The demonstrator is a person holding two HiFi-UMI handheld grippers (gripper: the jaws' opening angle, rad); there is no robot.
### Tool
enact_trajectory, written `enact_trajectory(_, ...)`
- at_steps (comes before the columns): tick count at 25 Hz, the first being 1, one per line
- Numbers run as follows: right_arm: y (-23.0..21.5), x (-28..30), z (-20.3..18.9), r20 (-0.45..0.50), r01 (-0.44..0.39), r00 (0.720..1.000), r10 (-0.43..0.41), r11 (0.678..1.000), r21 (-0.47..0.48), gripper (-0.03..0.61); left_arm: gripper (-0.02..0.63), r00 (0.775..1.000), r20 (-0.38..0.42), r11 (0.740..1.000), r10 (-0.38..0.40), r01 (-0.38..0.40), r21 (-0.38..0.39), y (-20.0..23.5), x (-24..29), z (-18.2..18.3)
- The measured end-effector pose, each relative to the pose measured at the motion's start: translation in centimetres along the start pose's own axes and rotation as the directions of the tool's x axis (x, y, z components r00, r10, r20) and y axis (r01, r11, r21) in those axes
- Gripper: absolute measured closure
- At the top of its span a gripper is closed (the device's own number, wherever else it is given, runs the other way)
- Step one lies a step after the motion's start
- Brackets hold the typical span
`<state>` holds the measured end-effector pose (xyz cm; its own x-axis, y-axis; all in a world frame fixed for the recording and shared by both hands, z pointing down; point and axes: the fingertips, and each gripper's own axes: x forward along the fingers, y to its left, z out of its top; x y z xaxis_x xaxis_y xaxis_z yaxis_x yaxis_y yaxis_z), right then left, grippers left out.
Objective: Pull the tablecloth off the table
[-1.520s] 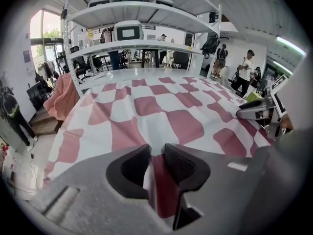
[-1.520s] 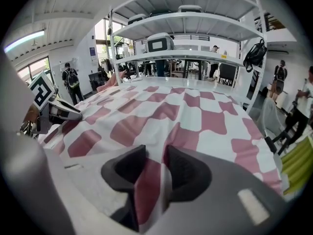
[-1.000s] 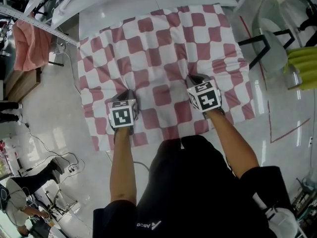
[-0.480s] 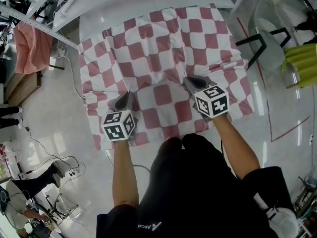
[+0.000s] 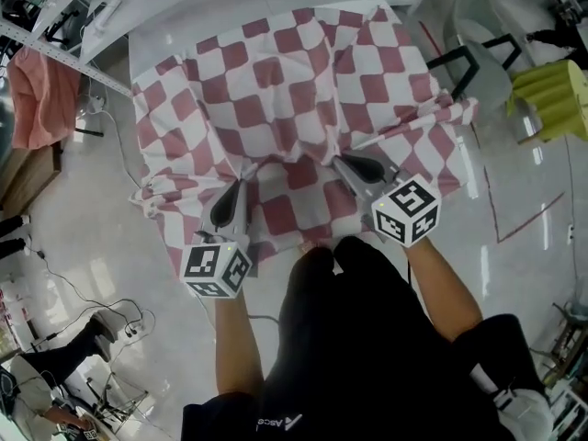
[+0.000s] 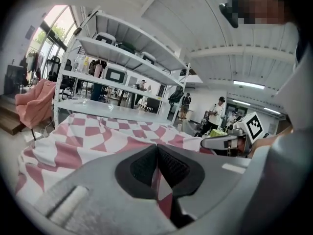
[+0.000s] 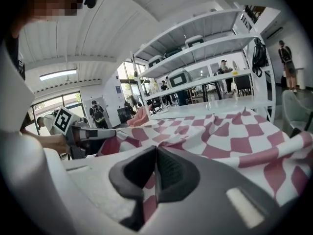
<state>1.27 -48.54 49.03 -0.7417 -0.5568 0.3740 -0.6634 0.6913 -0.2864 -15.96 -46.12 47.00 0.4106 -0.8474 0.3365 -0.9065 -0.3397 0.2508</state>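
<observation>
A red-and-white checked tablecloth (image 5: pixel 294 90) covers most of the white table (image 5: pixel 248 3) and hangs bunched over its near edge. My left gripper (image 5: pixel 241 184) is shut on a pinched fold of the cloth at the near left. My right gripper (image 5: pixel 338 162) is shut on another fold at the near right. Creases run from both grips across the cloth. In the left gripper view the tablecloth (image 6: pixel 93 133) is pinched between the dark pads (image 6: pixel 168 165) of the left gripper (image 6: pixel 157 151). In the right gripper view the right gripper (image 7: pixel 155 153) likewise has the tablecloth (image 7: pixel 234 136) clamped.
A white chair (image 5: pixel 487 35) and a yellow-green stool (image 5: pixel 551 99) stand right of the table. A pink cloth (image 5: pixel 37 99) hangs at the left beside a shelf rack (image 6: pixel 117 58). Cables (image 5: pixel 92 274) lie on the glossy floor. People stand in the background (image 6: pixel 215 114).
Both grippers have drawn back toward the person with the cloth in them. The cloth has slid toward the near edge and creased, and its near corners now hang lower.
</observation>
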Motion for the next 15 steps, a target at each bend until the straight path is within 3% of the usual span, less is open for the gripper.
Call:
enact_trajectory(5,1.8,-4.0,2.1,0.109,-0.046,0.993,0.041,0.998,0.037,0.574,0.603,0.993,0.117,1.0,-0.021,0.021,0.006,-1.9,-3.8,2.3)
enact_trajectory(10,4.5,-10.9,3.9,0.232,-0.138,0.965,0.122,0.989,0.057,0.574,0.603,0.979,0.199,0.999,0.039,-0.042,0.012,-5.6,-9.3,3.7)
enact_trajectory(15,7.7,-18.6,4.6,0.336,-0.227,0.92,0.202,0.973,0.038,0.574,0.603,0.948,0.297,0.993,0.112,-0.121,0.015,-11.3,-15.7,4.5)
